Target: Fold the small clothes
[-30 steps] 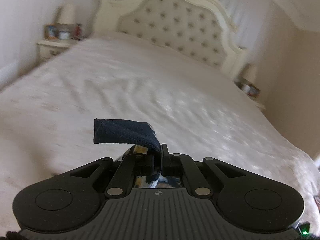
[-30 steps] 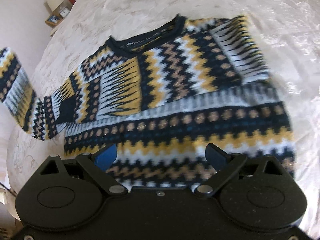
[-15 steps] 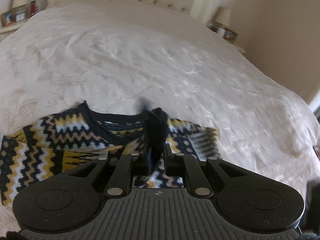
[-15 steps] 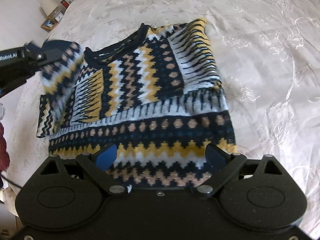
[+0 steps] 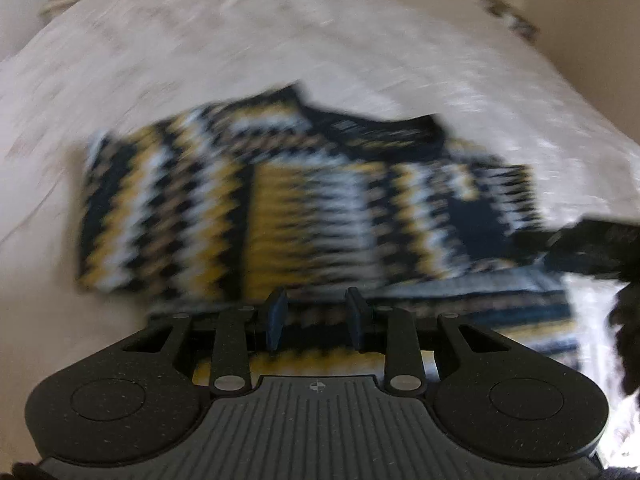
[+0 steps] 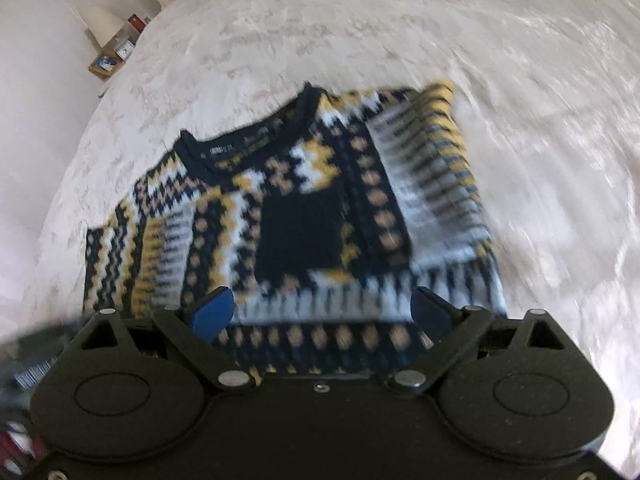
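A knitted sweater [image 6: 288,216] in navy, yellow, white and tan zigzags lies flat on the pale bedspread [image 6: 400,32]. Both sleeves are folded in over its chest, and the navy cuff [image 6: 300,232] of one rests in the middle. My left gripper [image 5: 316,312] hovers low over the sweater's [image 5: 280,208] lower part. Its jaws are opening, and nothing is pinched between them. My right gripper [image 6: 320,312] stands wide open above the hem with only the sweater lying beneath. The left wrist view is blurred by motion.
A bedside table [image 6: 116,56] with picture frames and a lamp stands beyond the bed's far left corner. The bedspread stretches wide beyond the sweater's neckline. A dark blurred part of the other gripper [image 5: 592,248] reaches in at the right of the left wrist view.
My left gripper came down from high above the bed with the dark sleeve cuff in it, laid the sleeve across the chest and let go. The right gripper shifted sideways over the hem.
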Demonstrator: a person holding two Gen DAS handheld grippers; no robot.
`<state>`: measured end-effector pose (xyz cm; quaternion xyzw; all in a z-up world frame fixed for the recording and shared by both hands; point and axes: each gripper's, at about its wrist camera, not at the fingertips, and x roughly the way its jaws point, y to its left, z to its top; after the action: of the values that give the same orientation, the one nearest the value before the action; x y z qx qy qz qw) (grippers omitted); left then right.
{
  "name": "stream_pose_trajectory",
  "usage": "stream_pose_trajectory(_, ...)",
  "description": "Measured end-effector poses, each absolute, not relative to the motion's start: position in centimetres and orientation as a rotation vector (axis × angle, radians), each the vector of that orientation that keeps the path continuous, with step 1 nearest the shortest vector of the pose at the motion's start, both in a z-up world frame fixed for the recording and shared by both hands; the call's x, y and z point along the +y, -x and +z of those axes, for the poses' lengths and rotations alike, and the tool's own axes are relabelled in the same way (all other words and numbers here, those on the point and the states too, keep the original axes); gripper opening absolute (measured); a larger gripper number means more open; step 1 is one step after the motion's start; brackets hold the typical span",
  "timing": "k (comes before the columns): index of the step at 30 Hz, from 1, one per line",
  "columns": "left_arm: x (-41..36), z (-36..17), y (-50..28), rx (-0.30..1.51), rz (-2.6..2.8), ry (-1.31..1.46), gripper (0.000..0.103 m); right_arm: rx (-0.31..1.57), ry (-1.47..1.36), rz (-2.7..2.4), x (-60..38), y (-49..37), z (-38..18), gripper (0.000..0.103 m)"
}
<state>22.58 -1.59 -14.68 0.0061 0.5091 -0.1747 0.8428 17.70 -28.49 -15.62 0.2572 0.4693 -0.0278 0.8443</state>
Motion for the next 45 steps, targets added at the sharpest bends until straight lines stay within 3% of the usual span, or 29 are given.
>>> stream_pose_trajectory(9, 3.0, -18.7, -24.6, 1.185, -0.231, 0.115, 0.031, 1.041, -0.520, -0.063, -29.0, -22.4, -18.1, 0.093)
stream_pose_trajectory(11, 3.0, -19.0, -24.8, 1.186, -0.229, 0.119, 0.031, 1.058, -0.517, -0.063, -29.1, -22.8, -18.5, 0.083)
stream_pose_trajectory(13, 2.8, -19.1, -24.8, 1.183, -0.225, 0.113, 0.032, 1.075, -0.510, -0.064, -29.0, -23.2, -18.6, 0.057)
stream_pose_trajectory(18, 2.8, -19.1, -24.5, 1.166, -0.220, 0.117, 0.033, 1.094, -0.472, -0.060, -28.5, -23.9, -17.8, 0.015)
stream_pose_trajectory(30, 3.2, -19.1, -23.9, 1.147, -0.224, 0.110, 0.033, 0.734, -0.615, 0.117, -30.3, -20.7, -4.8, 0.013)
stream_pose_trajectory(38, 2.8, -17.9, -23.8, 1.161, -0.241, 0.055, 0.033, 0.981, -0.502, -0.184, -34.7, -21.2, -13.6, 0.013)
stream_pose_trajectory(45, 3.0, -13.6, -24.9, 1.046, -0.244, 0.050, 0.034, 1.001, -0.494, -0.197, -33.8, -20.9, -15.1, 0.013)
